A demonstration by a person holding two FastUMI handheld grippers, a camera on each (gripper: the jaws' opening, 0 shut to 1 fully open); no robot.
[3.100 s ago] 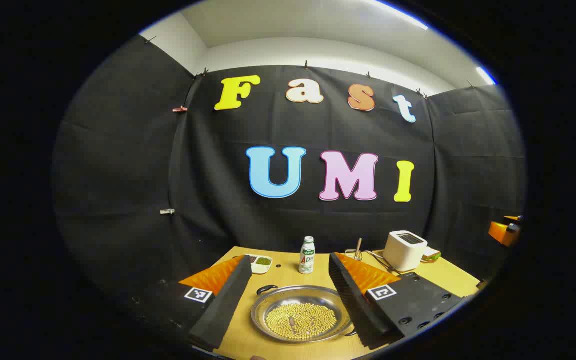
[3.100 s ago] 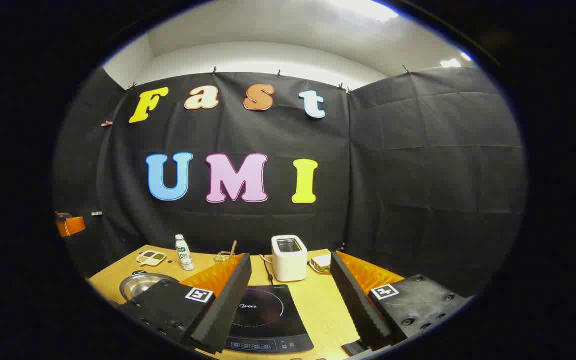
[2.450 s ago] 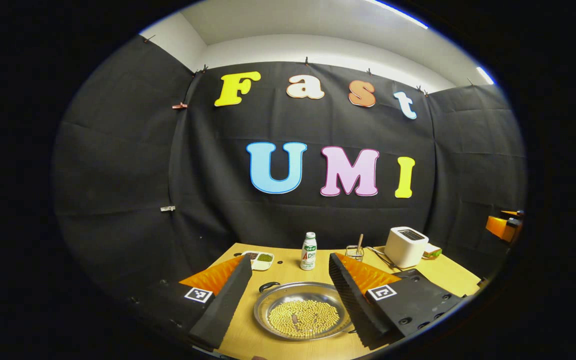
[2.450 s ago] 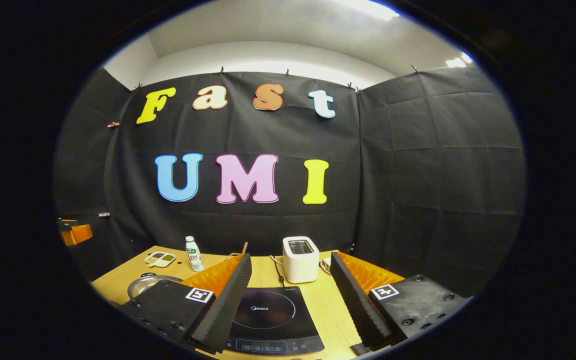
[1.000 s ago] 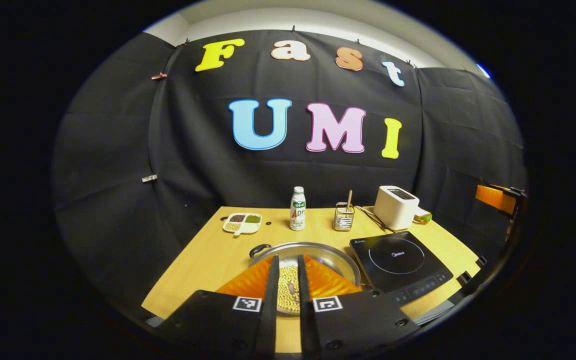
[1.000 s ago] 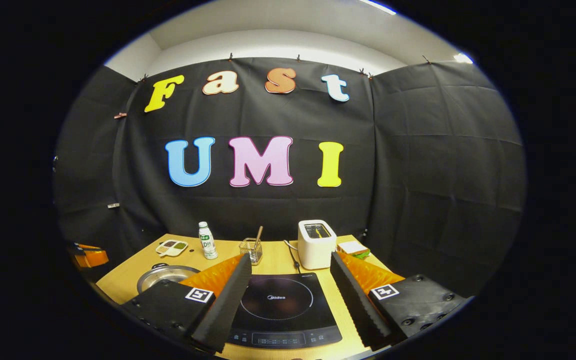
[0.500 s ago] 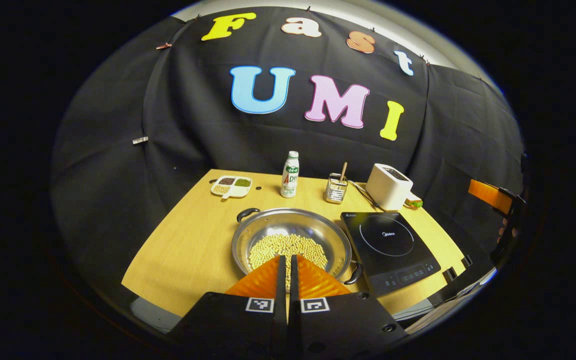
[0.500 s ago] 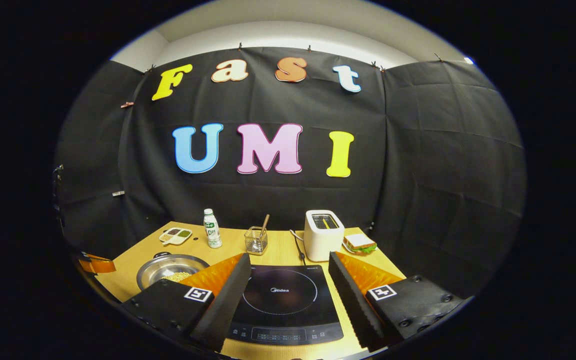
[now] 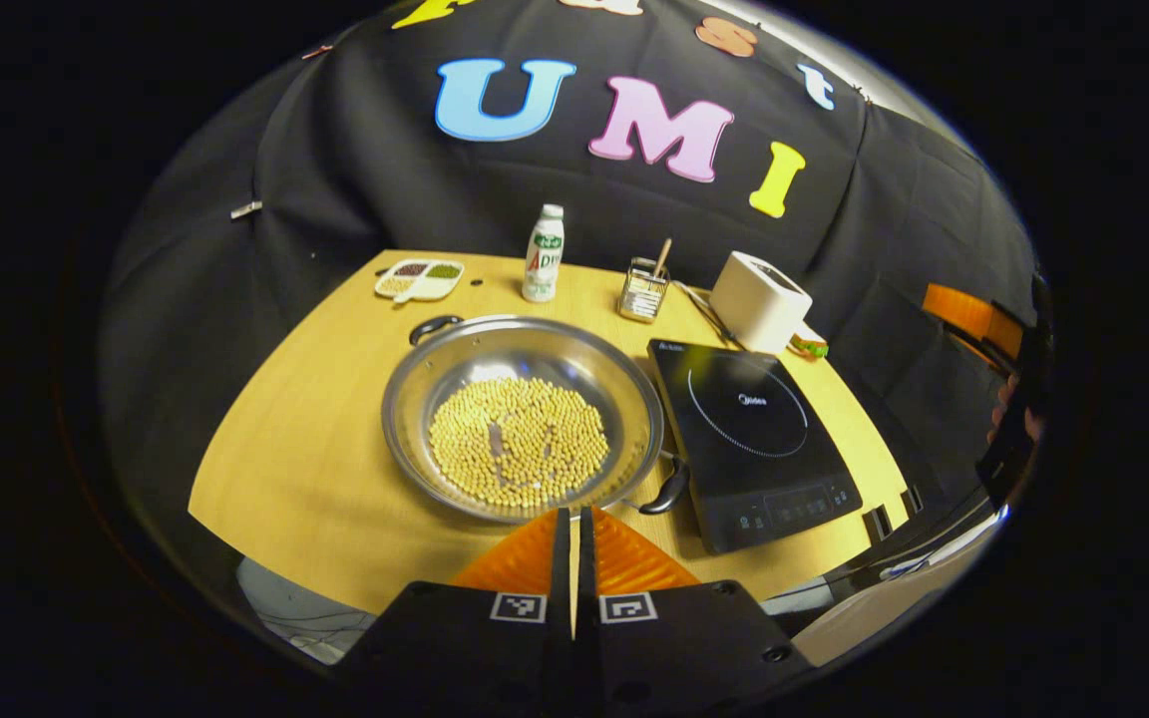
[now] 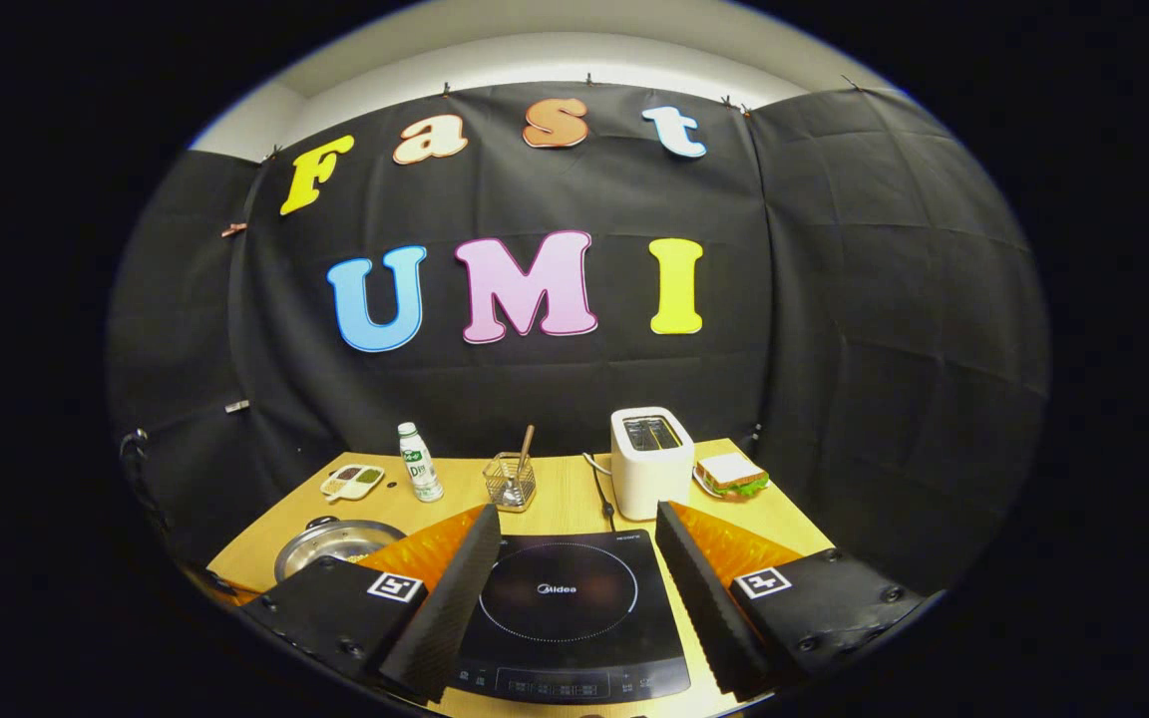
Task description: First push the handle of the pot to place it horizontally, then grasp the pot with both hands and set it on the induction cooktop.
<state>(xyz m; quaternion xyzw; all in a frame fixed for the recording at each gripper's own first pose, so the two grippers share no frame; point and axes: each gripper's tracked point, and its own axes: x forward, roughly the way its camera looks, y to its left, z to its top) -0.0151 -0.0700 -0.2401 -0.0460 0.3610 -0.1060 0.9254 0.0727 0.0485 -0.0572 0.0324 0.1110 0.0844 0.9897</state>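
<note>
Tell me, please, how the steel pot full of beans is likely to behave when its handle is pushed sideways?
The pot looks rigid and shallow, so it should probably pivot or slide on the smooth wooden table rather than tip. The loose beans may shift if it is jolted. Its near handle is small and curved, so the shut left tongs might slip off.

One steel pot point(image 9: 523, 419) with two dark handles sits centre frame in the left gripper view, beside one induction cooktop point(image 9: 752, 439) at right. Across the upper table: one divided dish point(image 9: 419, 280), apparently three compartments, one bottle point(image 9: 543, 253), one wire holder point(image 9: 643, 290), one toaster point(image 9: 760, 300). One sandwich point(image 10: 731, 474) lies right of the toaster.
</note>
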